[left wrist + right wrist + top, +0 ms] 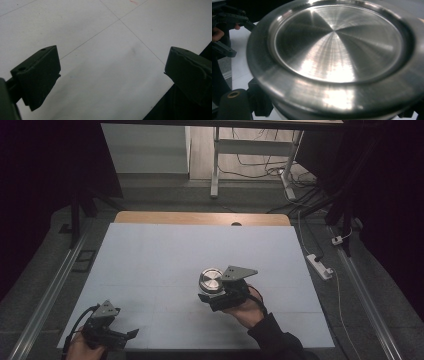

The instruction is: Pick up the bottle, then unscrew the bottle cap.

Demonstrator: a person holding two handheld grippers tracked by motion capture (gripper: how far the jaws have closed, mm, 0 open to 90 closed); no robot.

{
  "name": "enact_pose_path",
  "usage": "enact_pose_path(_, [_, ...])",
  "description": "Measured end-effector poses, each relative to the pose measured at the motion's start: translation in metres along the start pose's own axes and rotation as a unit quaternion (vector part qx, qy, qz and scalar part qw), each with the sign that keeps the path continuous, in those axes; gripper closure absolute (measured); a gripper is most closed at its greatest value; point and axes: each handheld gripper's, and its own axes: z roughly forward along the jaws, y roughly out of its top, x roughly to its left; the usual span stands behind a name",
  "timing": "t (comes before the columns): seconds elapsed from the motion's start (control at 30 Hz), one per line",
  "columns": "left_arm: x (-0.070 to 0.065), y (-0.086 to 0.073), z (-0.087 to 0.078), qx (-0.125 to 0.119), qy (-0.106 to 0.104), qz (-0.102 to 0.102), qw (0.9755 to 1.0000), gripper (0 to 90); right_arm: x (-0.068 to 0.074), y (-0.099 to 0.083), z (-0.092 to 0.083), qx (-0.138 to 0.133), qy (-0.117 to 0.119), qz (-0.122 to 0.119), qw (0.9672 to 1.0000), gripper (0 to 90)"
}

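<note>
A round brushed-steel container [211, 280] with a recessed shiny top [337, 42] is held just above the white mat [165, 250], right of its middle. My right gripper [212, 294] is shut on it from the near side, and one black finger [233, 103] shows beneath its rim. My left gripper [129, 335] hovers at the mat's front left corner. Its jaws stand wide open, and only bare white mat [100, 37] lies between them [112, 72]. In the right gripper view the left gripper [227, 32] appears far off at the upper left.
The mat covers a wooden table [200, 218] whose front edge runs just below the left gripper. Metal rails [50, 290] flank the table on the floor. A white power strip [320, 266] and cables lie to the right, with a white desk frame [250, 150] behind.
</note>
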Motion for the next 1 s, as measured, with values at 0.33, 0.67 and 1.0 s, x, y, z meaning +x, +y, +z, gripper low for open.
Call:
enact_pose_path(0.33, [0.004,0.0,-0.004,-0.03,-0.034,-0.01,0.9989,0.0,0.0,-0.001,0.001,0.002,-0.001,0.0,1.0,13.4])
enact_pose_path(0.67, [-0.001,0.011,-0.007,-0.063,-0.068,0.014,0.9956,0.0,0.0,-0.001,0.001,0.0,0.0,0.001,1.0,13.4])
enact_pose_path(1.0, [-0.014,0.036,-0.001,-0.076,-0.089,0.077,0.9901,0.0,0.001,-0.001,0.003,0.004,0.002,-0.001,1.0,13.4])
